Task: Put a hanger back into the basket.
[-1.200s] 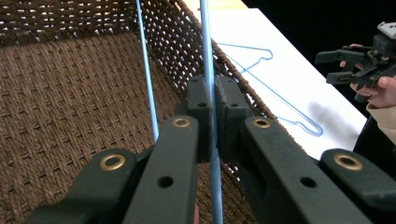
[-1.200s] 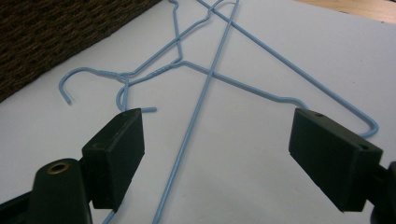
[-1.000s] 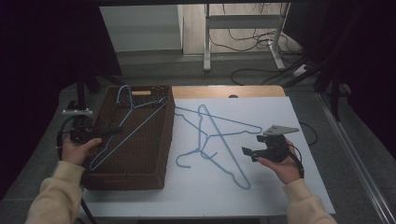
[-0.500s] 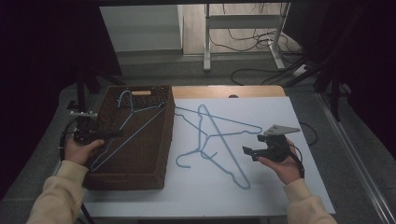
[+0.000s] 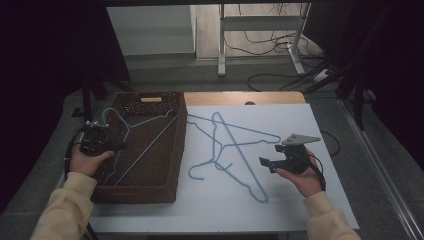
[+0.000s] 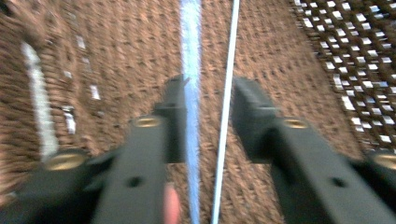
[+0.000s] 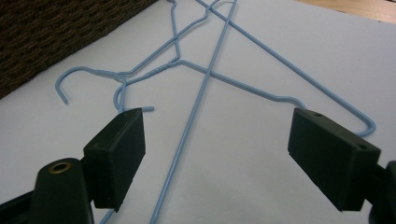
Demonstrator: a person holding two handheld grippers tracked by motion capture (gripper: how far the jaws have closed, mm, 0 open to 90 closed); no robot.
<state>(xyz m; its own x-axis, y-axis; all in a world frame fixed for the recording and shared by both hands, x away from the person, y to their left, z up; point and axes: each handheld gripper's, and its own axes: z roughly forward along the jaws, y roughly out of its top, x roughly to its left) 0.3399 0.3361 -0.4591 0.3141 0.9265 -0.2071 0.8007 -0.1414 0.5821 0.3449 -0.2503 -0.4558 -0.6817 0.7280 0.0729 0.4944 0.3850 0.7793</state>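
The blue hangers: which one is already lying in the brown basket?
The hanger beside the left tongs lies in the wicker basket. The other two hangers lie crossed on the white table outside it.

Pale blue wire hangers (image 5: 235, 145) lie on a white surface (image 5: 320, 200); another blue hanger (image 5: 137, 132) sits in the dark brown woven basket (image 5: 150, 187). Both tongs are black, and the sleeves are cream.
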